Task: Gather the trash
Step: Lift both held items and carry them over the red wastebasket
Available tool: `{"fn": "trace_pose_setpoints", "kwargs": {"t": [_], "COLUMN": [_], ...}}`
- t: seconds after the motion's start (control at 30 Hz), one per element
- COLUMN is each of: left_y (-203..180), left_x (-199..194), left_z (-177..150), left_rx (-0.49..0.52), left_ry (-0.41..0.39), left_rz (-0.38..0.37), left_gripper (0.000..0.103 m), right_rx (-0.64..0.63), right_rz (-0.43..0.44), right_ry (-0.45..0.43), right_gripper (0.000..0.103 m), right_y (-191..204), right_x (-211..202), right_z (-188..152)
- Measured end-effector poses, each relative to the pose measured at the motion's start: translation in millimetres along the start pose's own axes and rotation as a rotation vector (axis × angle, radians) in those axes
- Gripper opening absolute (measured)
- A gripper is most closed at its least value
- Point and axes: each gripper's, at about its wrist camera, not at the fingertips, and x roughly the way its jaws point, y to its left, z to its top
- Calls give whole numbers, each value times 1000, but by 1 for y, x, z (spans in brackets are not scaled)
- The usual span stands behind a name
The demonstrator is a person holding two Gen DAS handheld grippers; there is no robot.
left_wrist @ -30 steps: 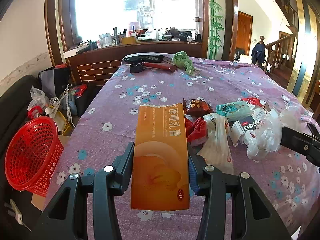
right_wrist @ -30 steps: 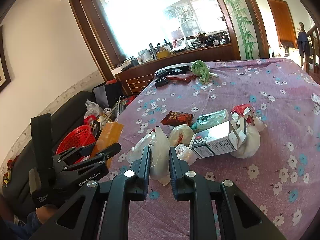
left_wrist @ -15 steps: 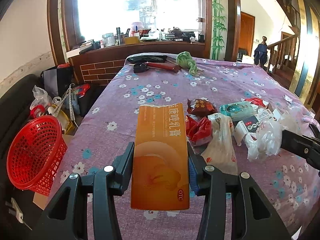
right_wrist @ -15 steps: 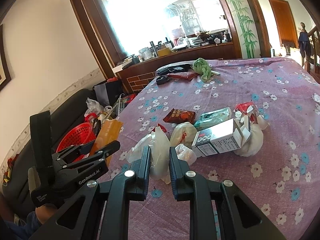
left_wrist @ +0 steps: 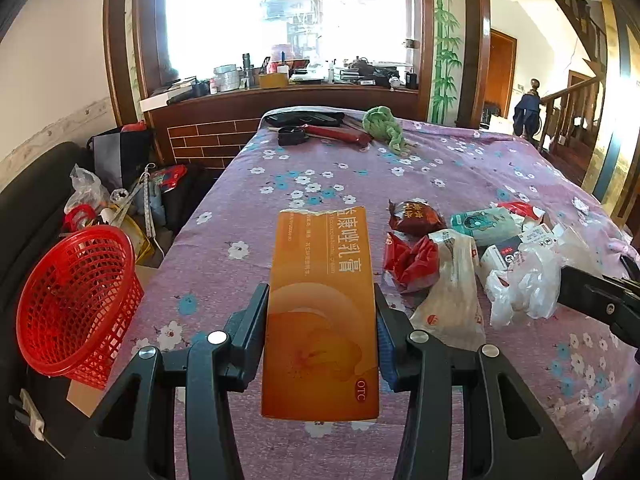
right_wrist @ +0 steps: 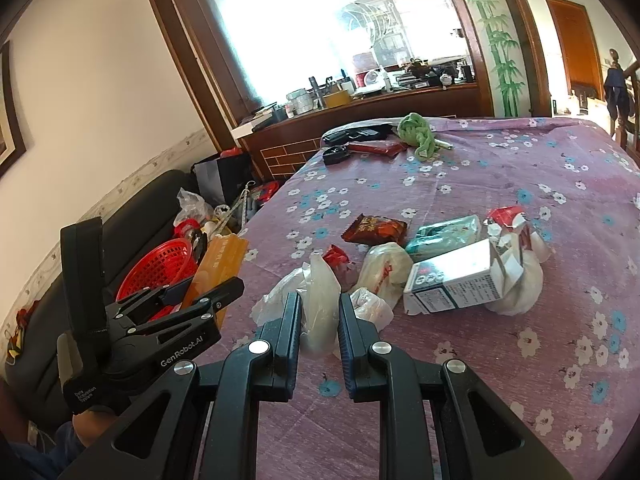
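Observation:
My left gripper [left_wrist: 320,320] is shut on a long orange medicine carton [left_wrist: 322,300], held lengthwise above the purple flowered tablecloth [left_wrist: 280,184]. From the right wrist view the same left gripper [right_wrist: 208,280] and orange carton [right_wrist: 218,264] sit above the table's left edge, near the red mesh basket [right_wrist: 160,266]. My right gripper [right_wrist: 319,312] is shut on a clear plastic bag [right_wrist: 320,300]. That bag [left_wrist: 524,284] and right gripper [left_wrist: 560,288] show at the right of the left wrist view. A trash pile lies ahead: red wrappers [left_wrist: 412,264], white bag [left_wrist: 452,292], white box [right_wrist: 456,280], green pack [right_wrist: 444,234].
The red mesh basket [left_wrist: 68,304] stands left of the table beside a dark sofa [right_wrist: 132,208], with bags and clutter [left_wrist: 132,196] behind it. At the table's far end lie a green cloth [left_wrist: 382,124], a red case [left_wrist: 336,133] and black items [left_wrist: 304,118]. A stair rail [left_wrist: 568,112] is far right.

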Motion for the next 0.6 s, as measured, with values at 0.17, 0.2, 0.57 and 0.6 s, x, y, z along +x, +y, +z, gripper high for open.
{"fn": "trace_pose_setpoints", "kwargs": {"t": [0.17, 0.2, 0.57, 0.6], "left_y": [9, 13, 61, 68], "left_x": [-2, -3, -11, -12], "left_z": [0, 1, 4, 4], "left_rx": [-18, -25, -111, -123], "left_ry": [-4, -5, -26, -29], "left_rz": [7, 10, 61, 69], "left_gripper": [45, 45, 45, 45], "right_rx": [-14, -16, -36, -39], "right_rz": [13, 19, 82, 89], "right_ry": [12, 15, 69, 76], "right_gripper": [19, 19, 20, 20], "right_y": [9, 11, 41, 45], "right_x": [7, 9, 40, 44], "right_z": [4, 5, 20, 21]}}
